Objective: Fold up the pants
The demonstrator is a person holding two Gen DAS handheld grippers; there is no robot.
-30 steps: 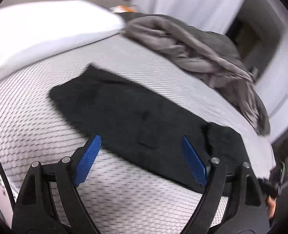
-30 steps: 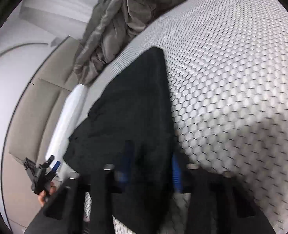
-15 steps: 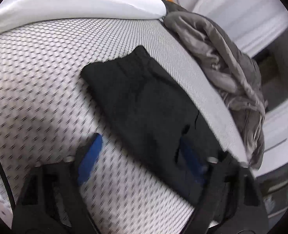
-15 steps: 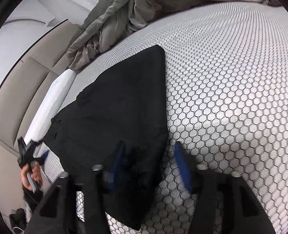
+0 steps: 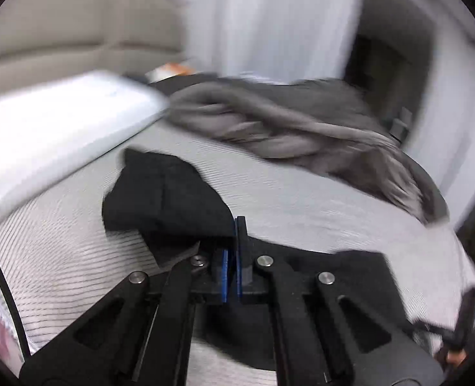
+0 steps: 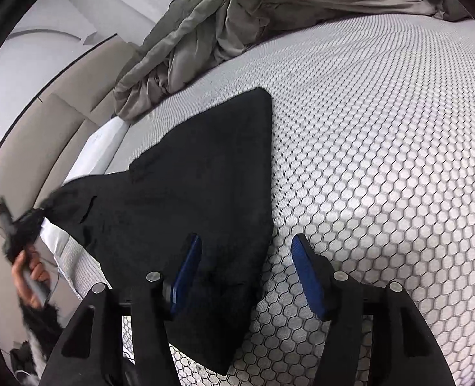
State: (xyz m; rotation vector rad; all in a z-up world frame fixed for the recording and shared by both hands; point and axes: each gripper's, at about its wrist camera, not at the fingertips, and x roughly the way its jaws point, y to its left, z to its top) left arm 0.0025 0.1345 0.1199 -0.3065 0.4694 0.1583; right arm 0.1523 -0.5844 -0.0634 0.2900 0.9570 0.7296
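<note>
Black pants [image 6: 189,177] lie on the honeycomb-patterned mattress [image 6: 382,160]. My left gripper [image 5: 232,241] is shut on an edge of the pants [image 5: 166,193], and the cloth rises from the bed into its blue pads. In the right wrist view that left gripper [image 6: 15,225] shows at the far left, in a person's hand [image 6: 28,270], with a corner of the pants lifted off the mattress. My right gripper [image 6: 246,241] hangs open over the near corner of the pants. One blue finger is above the cloth, the other above bare mattress, and neither presses on it.
A crumpled grey blanket [image 5: 285,128] is heaped along the far side of the bed, also the blanket [image 6: 237,25] at the top of the right wrist view. A white pillow [image 5: 54,122] lies at the left before a beige headboard [image 5: 60,32]. Pale curtains [image 5: 269,16] hang behind.
The left gripper has shut on the pants' edge and risen with it, folding cloth upward. The right gripper has opened, let go of the near corner and drawn back slightly.
</note>
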